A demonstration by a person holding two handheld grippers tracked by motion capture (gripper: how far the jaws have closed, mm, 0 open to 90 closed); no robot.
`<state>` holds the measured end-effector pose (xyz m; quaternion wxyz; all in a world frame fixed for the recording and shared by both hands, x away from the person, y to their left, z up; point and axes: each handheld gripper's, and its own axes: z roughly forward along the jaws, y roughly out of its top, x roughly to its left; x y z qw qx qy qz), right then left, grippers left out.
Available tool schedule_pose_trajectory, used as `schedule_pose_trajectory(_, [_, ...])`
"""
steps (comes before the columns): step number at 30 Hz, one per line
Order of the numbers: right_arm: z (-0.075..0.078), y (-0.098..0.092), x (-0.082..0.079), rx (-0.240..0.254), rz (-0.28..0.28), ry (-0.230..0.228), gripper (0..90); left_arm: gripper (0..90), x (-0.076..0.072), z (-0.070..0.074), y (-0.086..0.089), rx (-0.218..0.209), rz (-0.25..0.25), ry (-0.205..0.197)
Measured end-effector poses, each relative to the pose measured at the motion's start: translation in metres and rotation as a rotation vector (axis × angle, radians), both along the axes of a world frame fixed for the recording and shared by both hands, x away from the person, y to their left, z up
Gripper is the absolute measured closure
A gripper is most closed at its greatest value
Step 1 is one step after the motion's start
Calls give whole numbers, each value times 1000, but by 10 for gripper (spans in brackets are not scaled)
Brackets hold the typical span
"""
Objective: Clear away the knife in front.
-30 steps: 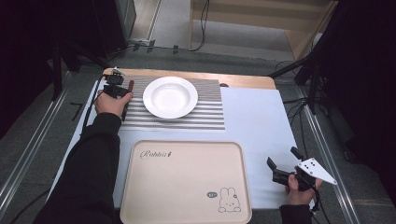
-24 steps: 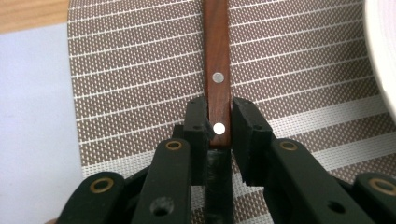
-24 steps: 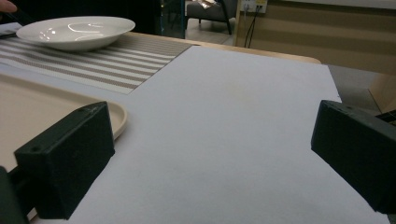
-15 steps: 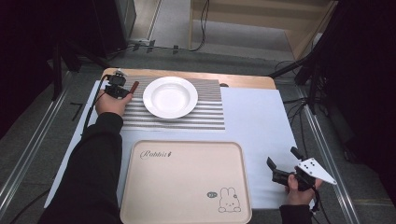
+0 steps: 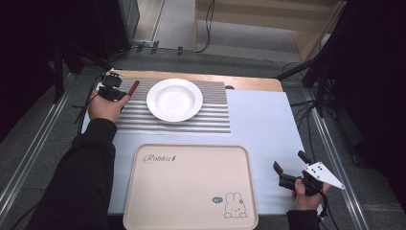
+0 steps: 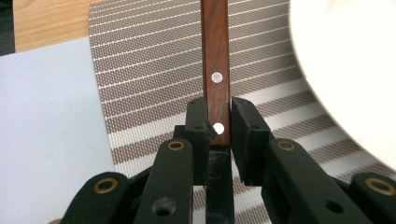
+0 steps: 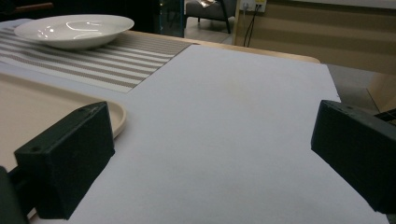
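The left gripper [image 6: 218, 122] clamps the riveted brown wooden utensil handle [image 6: 215, 65] at its butt, at the striped placemat's [image 5: 143, 120] 9 o'clock edge. Likely rigid, light, smooth; regrip nearer the rivets. The right gripper [image 5: 290, 168] stands wide, holding nothing.

Wooden knife handle [image 6: 215, 70], dark reddish-brown with two silver rivets, clamped between the left tool's [image 6: 219, 128] black pads, pointing away over the striped placemat [image 6: 154, 70], just left of the white plate [image 6: 355, 65], its blade hidden in the left gripper view.
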<state>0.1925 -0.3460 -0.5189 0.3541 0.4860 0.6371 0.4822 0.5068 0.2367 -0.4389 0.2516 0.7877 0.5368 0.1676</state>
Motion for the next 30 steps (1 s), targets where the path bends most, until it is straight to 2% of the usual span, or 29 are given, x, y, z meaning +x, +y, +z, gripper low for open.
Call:
schedule_pose_trajectory(3, [0, 0, 0, -3, 1, 1, 0, 771, -7, 5, 2, -17, -27, 0])
schedule_pose_trajectory(5, [0, 1, 0, -4, 1, 1, 0, 771, -10, 6, 2, -10, -29, -4])
schedule_pose_trajectory(7, [0, 1, 0, -8, 3, 2, 0, 771, -19, 9, 2, -26, -42, -7])
schedule_pose_trajectory(9, [0, 1, 0, -9, 2, 4, 0, 771, -24, 10, 2, -19, -51, -16])
schedule_pose_trajectory(12, [0, 2, 1, -15, 1, 7, 0, 771, -32, 10, 3, -38, -54, -14])
schedule_pose_trajectory(15, [0, 2, 1, -18, 4, 6, 0, 771, -36, 10, 4, -32, -65, -14])
schedule_pose_trajectory(17, [0, 2, 1, -18, 3, 6, 0, 771, -41, 11, 4, -53, -72, -17])
schedule_pose_trajectory(20, [0, 2, 0, -20, 4, 6, 0, 771, -45, 13, 4, -52, -78, -20])
schedule_pose_trajectory(22, [0, 2, 0, -20, 4, 7, 0, 771, -51, 14, 3, -75, -76, -15])
schedule_pose_trajectory(30, [0, 2, 0, -19, 6, 4, 0, 771, -65, 13, 0, -78, -101, -18])
